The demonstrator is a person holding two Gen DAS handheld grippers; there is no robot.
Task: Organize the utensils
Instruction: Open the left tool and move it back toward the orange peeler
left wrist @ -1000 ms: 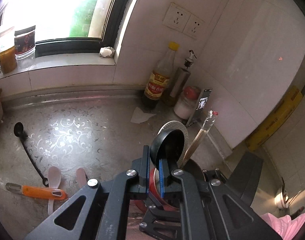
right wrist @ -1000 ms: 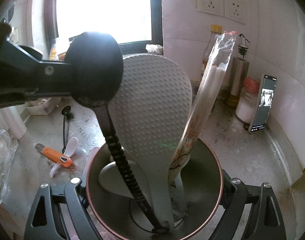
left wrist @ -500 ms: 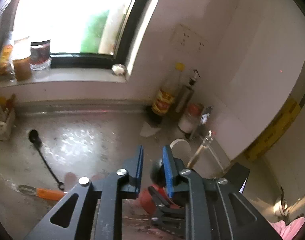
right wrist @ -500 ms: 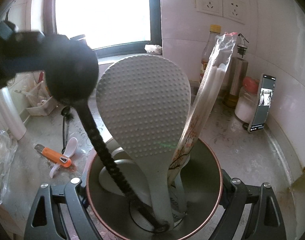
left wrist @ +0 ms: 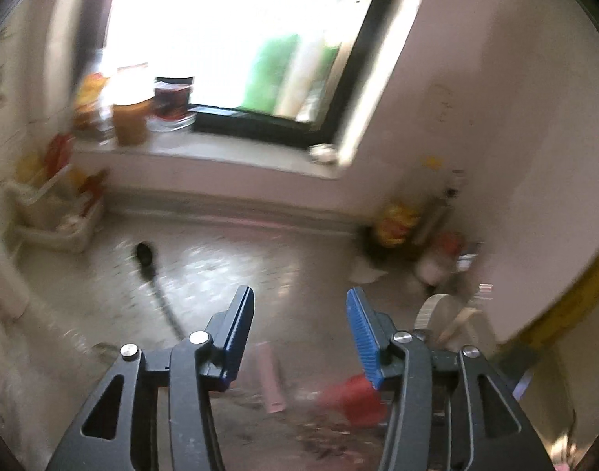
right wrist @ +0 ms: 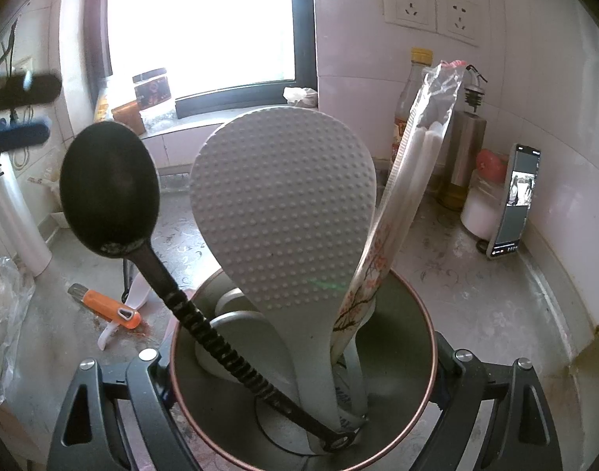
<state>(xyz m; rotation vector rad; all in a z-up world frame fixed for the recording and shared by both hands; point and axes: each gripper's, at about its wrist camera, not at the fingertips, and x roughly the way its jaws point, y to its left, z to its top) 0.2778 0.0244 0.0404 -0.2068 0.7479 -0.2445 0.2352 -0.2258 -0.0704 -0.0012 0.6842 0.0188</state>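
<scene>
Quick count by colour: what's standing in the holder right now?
Black: 1, the spoon
Grey: 2, the dimpled rice paddle and a smooth scoop partly hidden behind it
White: 1, the sleeved chopstick pack
Total: 4 in the holder

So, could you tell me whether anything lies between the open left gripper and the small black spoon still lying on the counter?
Nothing visible does: bare patterned counter separates the left gripper from the small black spoon, though the view is blurred.
</scene>
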